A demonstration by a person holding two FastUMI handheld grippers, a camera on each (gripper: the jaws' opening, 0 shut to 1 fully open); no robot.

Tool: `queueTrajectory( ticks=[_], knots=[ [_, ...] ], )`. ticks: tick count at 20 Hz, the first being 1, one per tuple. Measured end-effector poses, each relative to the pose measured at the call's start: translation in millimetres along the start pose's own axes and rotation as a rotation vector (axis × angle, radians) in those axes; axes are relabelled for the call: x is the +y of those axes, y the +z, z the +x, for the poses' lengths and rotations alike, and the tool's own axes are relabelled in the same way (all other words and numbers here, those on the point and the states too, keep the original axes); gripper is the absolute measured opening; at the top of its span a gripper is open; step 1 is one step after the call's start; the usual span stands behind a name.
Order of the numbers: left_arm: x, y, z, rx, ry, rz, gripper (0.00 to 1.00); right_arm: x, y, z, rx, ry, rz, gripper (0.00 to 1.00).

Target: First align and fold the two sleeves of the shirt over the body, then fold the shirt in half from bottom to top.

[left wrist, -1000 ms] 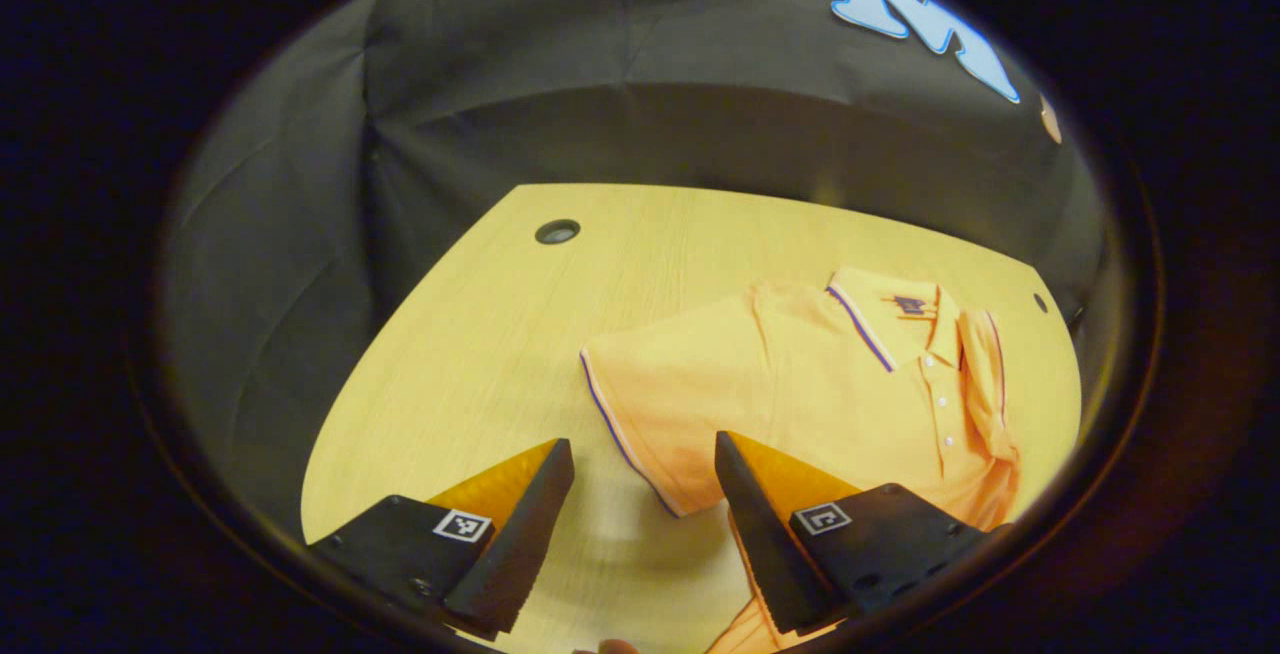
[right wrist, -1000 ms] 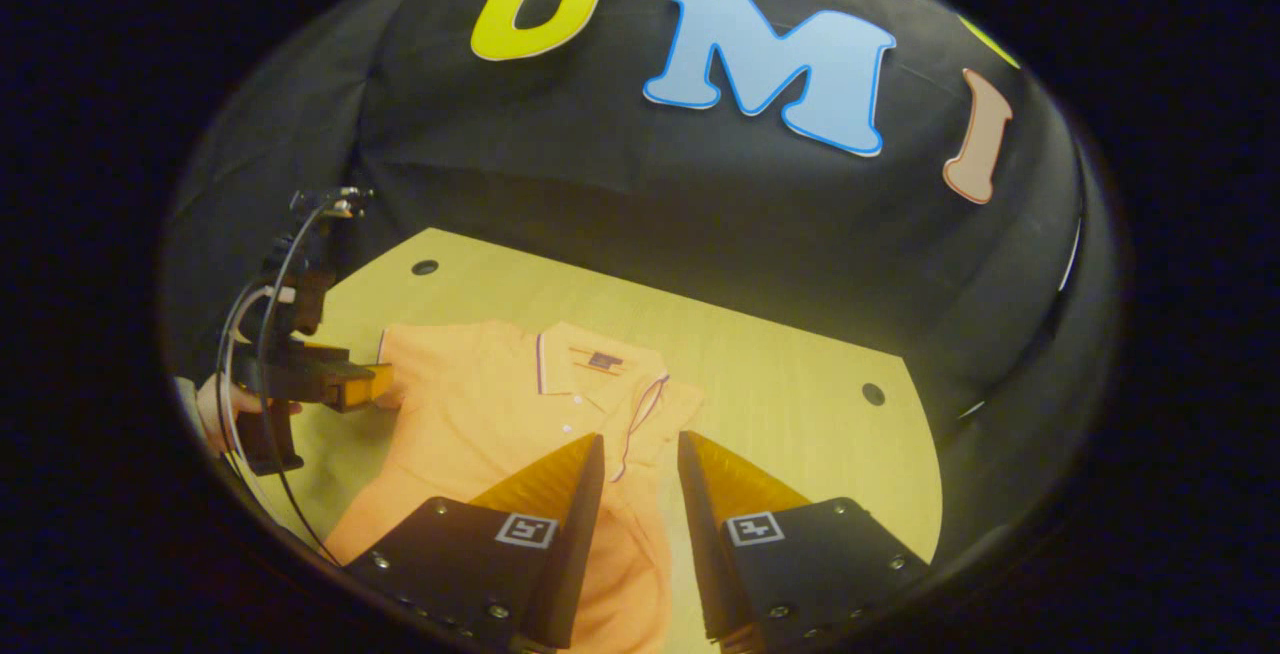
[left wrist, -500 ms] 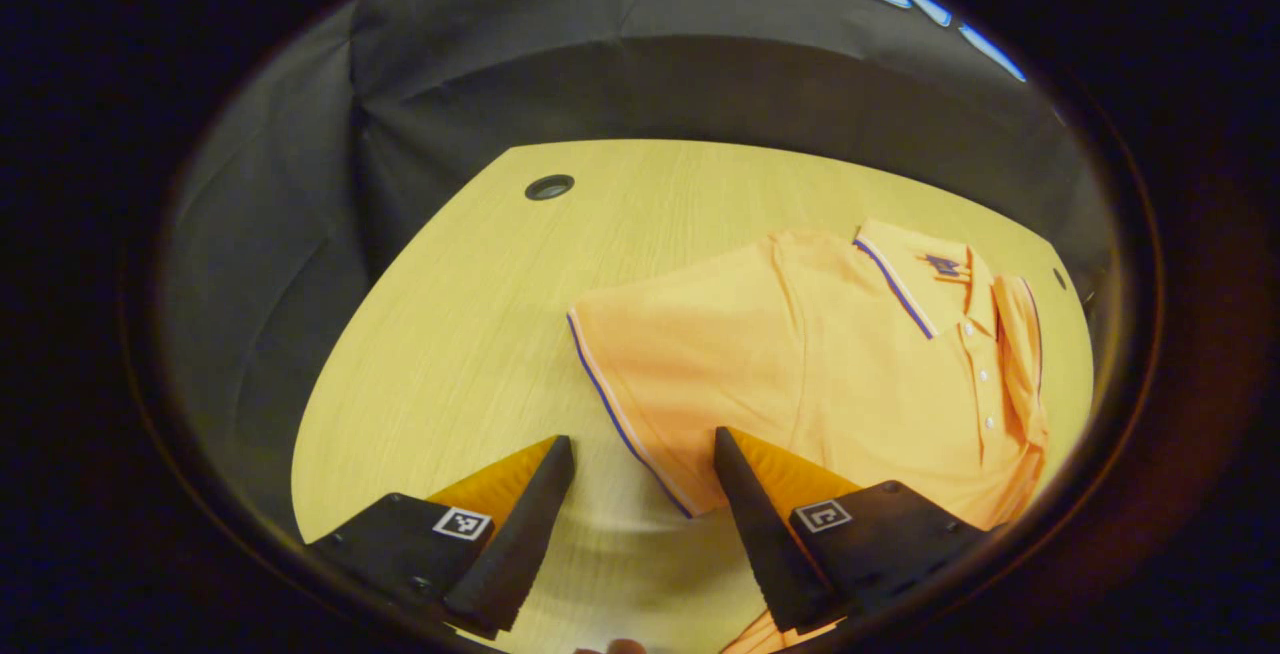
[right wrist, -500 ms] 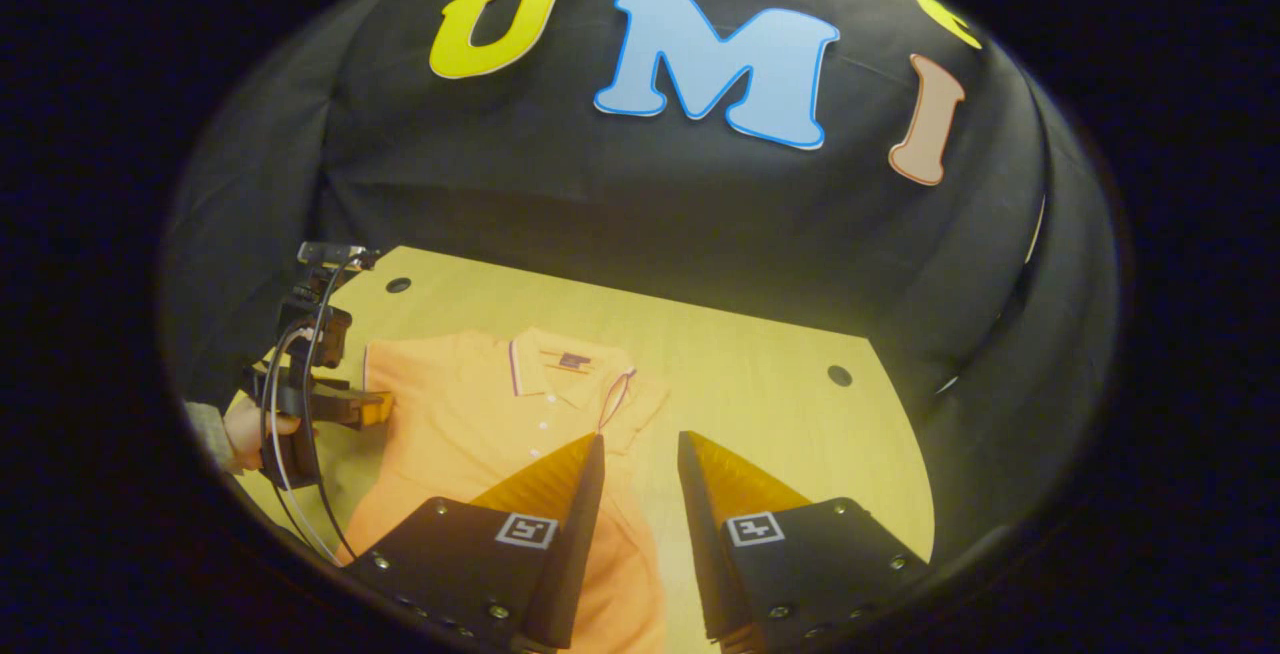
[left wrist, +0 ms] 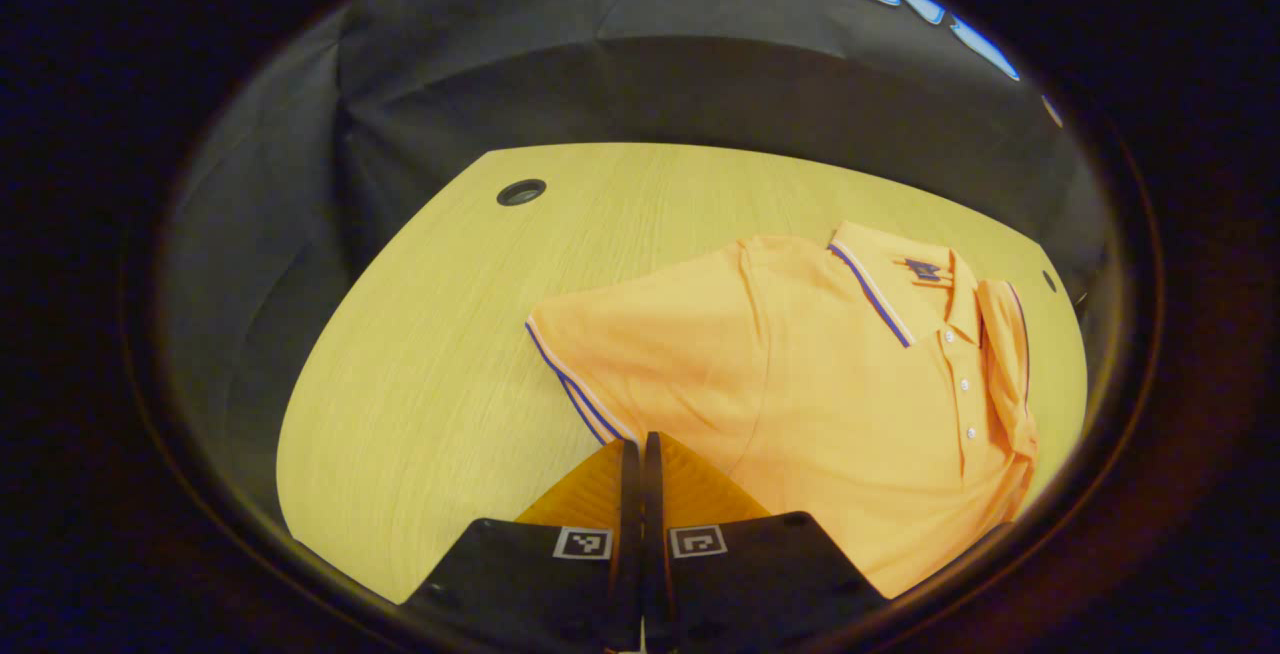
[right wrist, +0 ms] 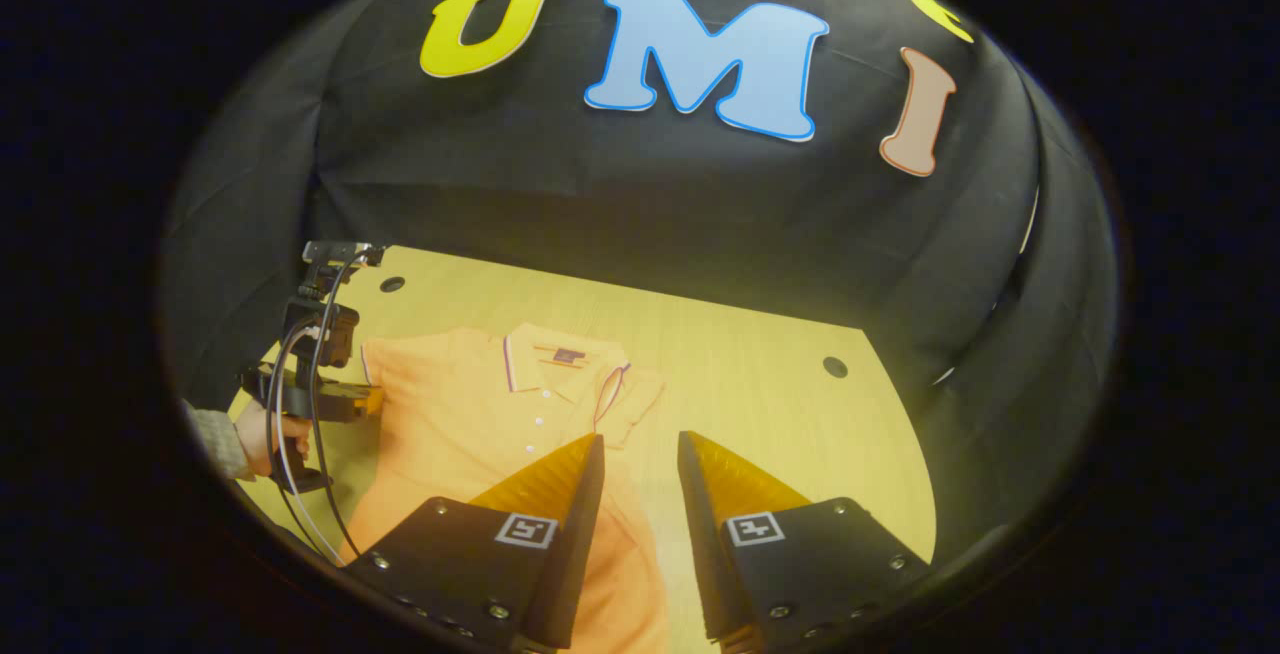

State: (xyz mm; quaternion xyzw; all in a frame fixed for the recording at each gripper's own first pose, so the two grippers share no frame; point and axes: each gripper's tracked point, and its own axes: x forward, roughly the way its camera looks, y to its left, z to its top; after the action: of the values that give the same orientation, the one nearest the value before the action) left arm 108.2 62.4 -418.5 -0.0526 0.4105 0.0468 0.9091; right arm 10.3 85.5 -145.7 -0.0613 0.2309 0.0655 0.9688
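Left gripper view: left tongs (left wrist: pixel 634 446) pinch sleeve (left wrist: pixel 640 354) hem; right tongs (right wrist: pixel 640 444) parted, holding nothing.

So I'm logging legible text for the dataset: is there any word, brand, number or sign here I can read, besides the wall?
Neck label inside the polo shirt collar: dark patch, too small and blurred to read.
Square coded markers on the fingers: patterns only, no letters.
Wooden table: no text.
Nothing else readable.

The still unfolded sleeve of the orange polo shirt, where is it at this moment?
In the left gripper view, the unfolded short sleeve lies flat on the wooden table, left of the collar, its striped hem at the left gripper.
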Motion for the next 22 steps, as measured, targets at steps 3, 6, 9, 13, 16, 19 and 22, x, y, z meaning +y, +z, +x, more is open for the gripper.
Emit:
queueTrajectory(
  ticks=[3, 6, 9, 13, 16, 19, 22],
  knots=[
    [3.6, 15.3, -3.9, -0.032, 0.040, 0.072, 0.07, -1.6, -1.0, 0.3, 0.004, -0.006, 0.007, 0.47],
    [-12.9, 39.7, -15.4, -0.093, 0.030, 0.159, 0.07, -6.8, -4.6, -1.1, 0.008, -0.012, 0.028, 0.47],
    [-49.8, 61.0, -28.9, -0.158, -0.012, 0.258, 0.07, -11.5, -10.4, -0.8, 0.015, -0.018, 0.054, 0.47],
    [-124.3, 76.7, -50.7, -0.243, -0.118, 0.410, 0.07, -20.7, -18.2, -1.3, 0.027, -0.034, 0.084, 0.47],
    [-172.5, 66.7, -65.4, -0.260, -0.184, 0.496, 0.07, -30.9, -28.1, -3.8, 0.038, -0.050, 0.105, 0.47],
    [-198.9, 47.7, -69.2, -0.232, -0.211, 0.528, 0.07, -39.2, -39.9, -9.4, 0.051, -0.066, 0.121, 0.47],
    [-213.9, 27.5, -62.3, -0.176, -0.236, 0.537, 0.07, -47.7, -50.8, -14.1, 0.065, -0.075, 0.139, 0.47]
  ],
)
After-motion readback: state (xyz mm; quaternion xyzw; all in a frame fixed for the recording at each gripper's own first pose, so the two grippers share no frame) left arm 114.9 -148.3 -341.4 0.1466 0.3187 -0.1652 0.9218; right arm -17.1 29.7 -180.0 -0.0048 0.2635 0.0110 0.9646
